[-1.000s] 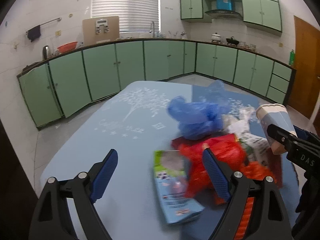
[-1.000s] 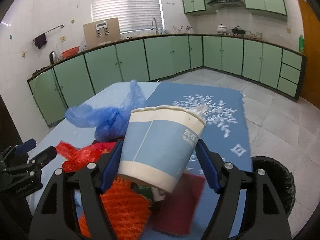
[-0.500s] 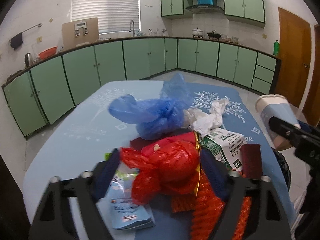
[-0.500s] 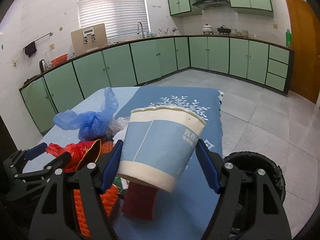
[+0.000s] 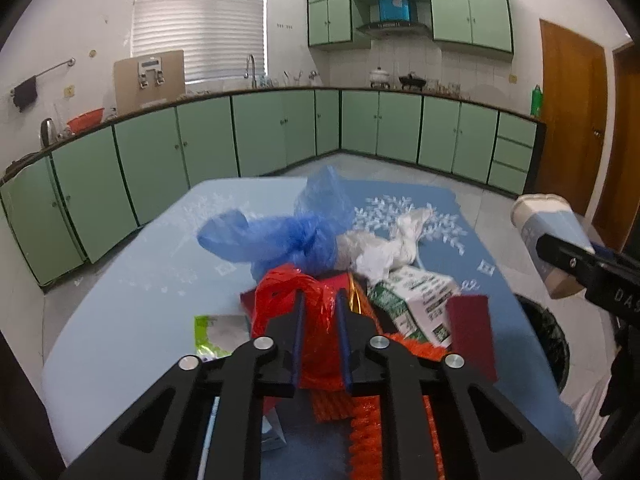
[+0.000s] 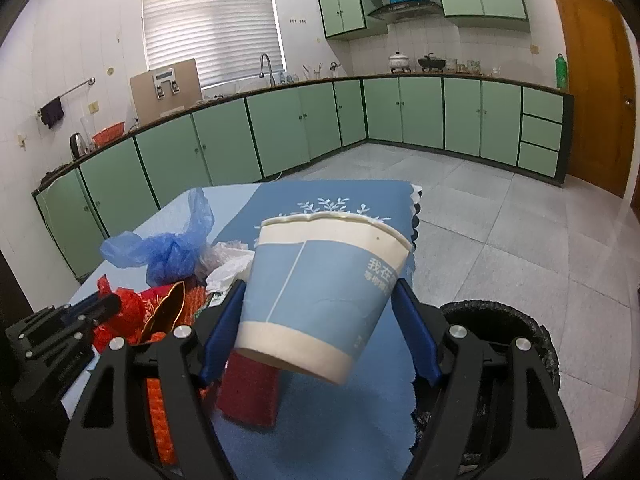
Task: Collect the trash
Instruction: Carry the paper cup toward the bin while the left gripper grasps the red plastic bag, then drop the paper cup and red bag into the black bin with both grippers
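A pile of trash lies on the blue table [image 5: 120, 312]. My left gripper [image 5: 319, 300] is shut on a red plastic bag [image 5: 316, 344] at the near side of the pile; the bag also shows in the right wrist view [image 6: 128, 308]. Behind it lie a blue plastic bag [image 5: 292, 236], white crumpled wrap [image 5: 384, 248], a green-and-white carton [image 5: 420, 300], a dark red card [image 5: 472, 336] and orange netting [image 5: 364, 432]. My right gripper [image 6: 320, 300] is shut on a blue-and-white paper cup [image 6: 320, 292], held near the table's right edge beside a black-lined bin [image 6: 504, 332].
A green-and-silver packet [image 5: 216, 332] lies left of the pile. The bin [image 5: 548, 344] stands on the tiled floor at the table's right edge. Green cabinets line the far walls. A wooden door [image 5: 572, 120] is at the right.
My left gripper moved right over the pile and closed on the red plastic bag. My right gripper carried the cup rightward toward the bin.
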`<state>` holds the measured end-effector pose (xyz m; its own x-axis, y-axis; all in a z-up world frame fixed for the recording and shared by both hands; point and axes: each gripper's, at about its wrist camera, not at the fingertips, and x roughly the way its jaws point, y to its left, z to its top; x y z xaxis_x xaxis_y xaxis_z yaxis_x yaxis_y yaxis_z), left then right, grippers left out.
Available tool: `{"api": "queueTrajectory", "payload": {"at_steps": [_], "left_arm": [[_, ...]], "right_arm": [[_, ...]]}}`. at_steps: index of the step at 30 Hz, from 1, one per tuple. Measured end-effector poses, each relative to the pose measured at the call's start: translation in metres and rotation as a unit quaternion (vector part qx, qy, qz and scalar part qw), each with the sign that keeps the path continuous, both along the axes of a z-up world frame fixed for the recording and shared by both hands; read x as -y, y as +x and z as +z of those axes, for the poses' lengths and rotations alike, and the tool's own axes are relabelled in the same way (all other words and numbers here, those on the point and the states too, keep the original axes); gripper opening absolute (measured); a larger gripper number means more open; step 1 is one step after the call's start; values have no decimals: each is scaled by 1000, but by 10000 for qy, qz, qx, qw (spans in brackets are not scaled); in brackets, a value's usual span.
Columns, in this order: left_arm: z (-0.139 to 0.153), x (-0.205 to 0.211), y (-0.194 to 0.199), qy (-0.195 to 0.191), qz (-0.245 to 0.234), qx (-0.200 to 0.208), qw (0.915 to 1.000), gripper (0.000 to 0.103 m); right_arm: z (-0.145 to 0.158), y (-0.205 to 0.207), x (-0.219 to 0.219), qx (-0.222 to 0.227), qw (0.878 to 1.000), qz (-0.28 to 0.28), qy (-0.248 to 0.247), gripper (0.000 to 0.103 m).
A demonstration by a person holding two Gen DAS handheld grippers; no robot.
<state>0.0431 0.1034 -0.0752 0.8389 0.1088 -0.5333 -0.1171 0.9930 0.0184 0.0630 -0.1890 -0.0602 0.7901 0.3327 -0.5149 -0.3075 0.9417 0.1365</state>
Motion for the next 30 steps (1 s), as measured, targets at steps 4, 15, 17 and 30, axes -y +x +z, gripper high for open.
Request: {"api": "queueTrajectory", "payload": {"at_steps": [4, 15, 17, 30], "left_arm": [[19, 3, -7, -4, -44, 254, 9997, 12], [53, 44, -12, -91, -724, 744, 9946, 7], [56, 55, -9, -161, -894, 771, 9929, 6], [48, 146, 38, -638, -2125, 641, 9730, 1]], "right_arm": [[11, -6, 9, 140, 9999, -62, 47, 71], [32, -16, 57, 440, 9974, -569, -5, 71], [34, -17, 71, 476, 9962, -726, -44, 71], [12, -11, 149, 359, 9863, -1586, -262, 71]]}}
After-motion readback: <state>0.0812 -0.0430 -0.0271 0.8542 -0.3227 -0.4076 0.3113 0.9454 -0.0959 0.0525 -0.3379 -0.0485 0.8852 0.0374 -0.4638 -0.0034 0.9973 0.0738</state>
